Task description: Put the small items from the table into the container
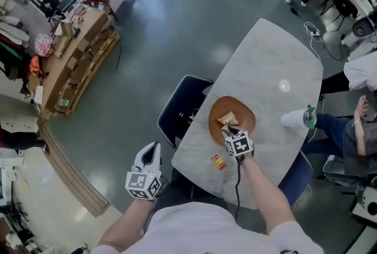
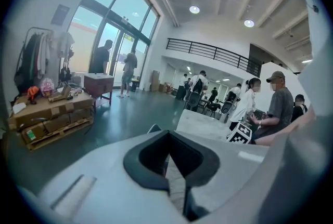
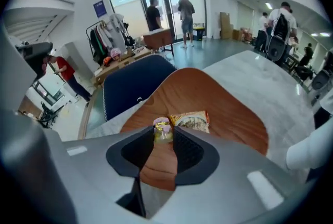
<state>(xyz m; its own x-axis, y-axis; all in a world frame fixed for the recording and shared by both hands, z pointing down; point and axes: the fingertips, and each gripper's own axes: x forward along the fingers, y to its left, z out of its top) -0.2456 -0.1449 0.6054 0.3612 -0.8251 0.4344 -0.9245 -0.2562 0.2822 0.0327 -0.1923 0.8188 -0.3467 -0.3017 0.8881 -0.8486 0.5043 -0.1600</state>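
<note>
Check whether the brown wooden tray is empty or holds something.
Not empty: a tan snack packet lies inside the brown wooden tray.

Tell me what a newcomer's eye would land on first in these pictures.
The brown wooden tray on the pale marble table stands out, with the right gripper over it, clamped on a small wrapped sweet. A snack packet lies in the tray, and a small red and yellow item lies on the table near it.
</note>
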